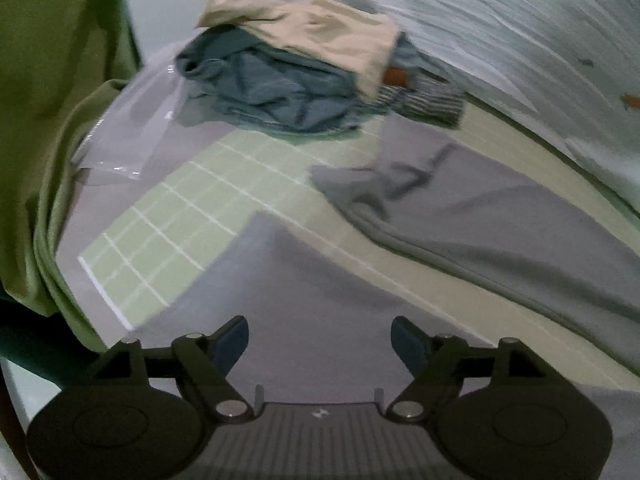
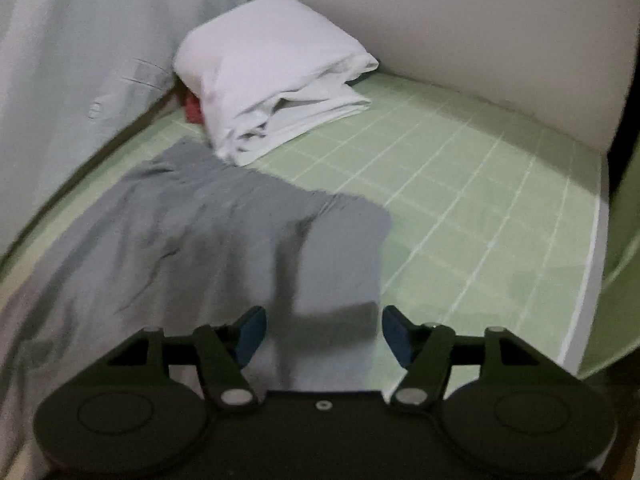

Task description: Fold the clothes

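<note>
A grey garment (image 1: 500,232) lies spread and creased on a green gridded mat (image 1: 160,232). One grey flap of it reaches under my left gripper (image 1: 320,344), which hangs above the cloth, open, with nothing pinched between its blue pads. In the right wrist view the same grey garment (image 2: 200,232) runs from the left down to my right gripper (image 2: 324,332). Its edge lies below the gap between the spread fingers, and the pads do not press on it.
At the far end a heap holds a blue garment (image 1: 272,88), a beige one (image 1: 320,36) and a striped piece (image 1: 428,100). A folded white cloth (image 2: 272,80) and a red item (image 2: 192,110) sit in the mat's (image 2: 480,200) far corner. Green fabric (image 1: 40,120) hangs at the left.
</note>
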A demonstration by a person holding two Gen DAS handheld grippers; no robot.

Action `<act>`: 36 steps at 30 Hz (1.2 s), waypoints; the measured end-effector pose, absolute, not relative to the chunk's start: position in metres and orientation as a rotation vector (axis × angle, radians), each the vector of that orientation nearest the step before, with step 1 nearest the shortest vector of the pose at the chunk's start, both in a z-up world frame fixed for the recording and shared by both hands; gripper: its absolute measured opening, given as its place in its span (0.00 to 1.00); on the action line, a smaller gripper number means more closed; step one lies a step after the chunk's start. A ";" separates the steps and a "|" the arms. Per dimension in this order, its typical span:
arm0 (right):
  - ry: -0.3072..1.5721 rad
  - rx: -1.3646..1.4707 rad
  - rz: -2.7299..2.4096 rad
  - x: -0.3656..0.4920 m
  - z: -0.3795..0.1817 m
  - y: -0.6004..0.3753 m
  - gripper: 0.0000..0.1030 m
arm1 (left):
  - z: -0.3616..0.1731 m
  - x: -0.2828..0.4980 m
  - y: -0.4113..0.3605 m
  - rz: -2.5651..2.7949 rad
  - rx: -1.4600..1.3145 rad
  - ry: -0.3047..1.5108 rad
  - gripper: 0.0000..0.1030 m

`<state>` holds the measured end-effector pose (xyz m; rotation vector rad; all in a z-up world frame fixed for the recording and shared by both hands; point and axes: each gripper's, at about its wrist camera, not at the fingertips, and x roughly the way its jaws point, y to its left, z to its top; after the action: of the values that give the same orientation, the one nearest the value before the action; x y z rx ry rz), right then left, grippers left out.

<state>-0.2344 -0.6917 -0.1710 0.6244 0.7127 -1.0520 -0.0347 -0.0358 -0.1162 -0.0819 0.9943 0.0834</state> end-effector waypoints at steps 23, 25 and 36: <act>0.859 0.413 -1.227 -0.217 -0.158 -0.706 0.53 | -0.133 0.061 -0.022 0.176 -0.164 0.995 0.76; 0.843 0.427 -1.213 -0.209 -0.154 -0.682 0.53 | -0.139 0.082 -0.006 0.168 -0.187 0.988 0.68; 0.829 0.515 -1.069 -0.149 -0.140 -0.575 0.53 | -0.177 0.149 0.009 0.041 -0.204 1.007 0.47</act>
<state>-0.1491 -0.5745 -0.1398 0.5154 0.8294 -1.0690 0.1490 0.0090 -0.1769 -0.2037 1.0065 0.0415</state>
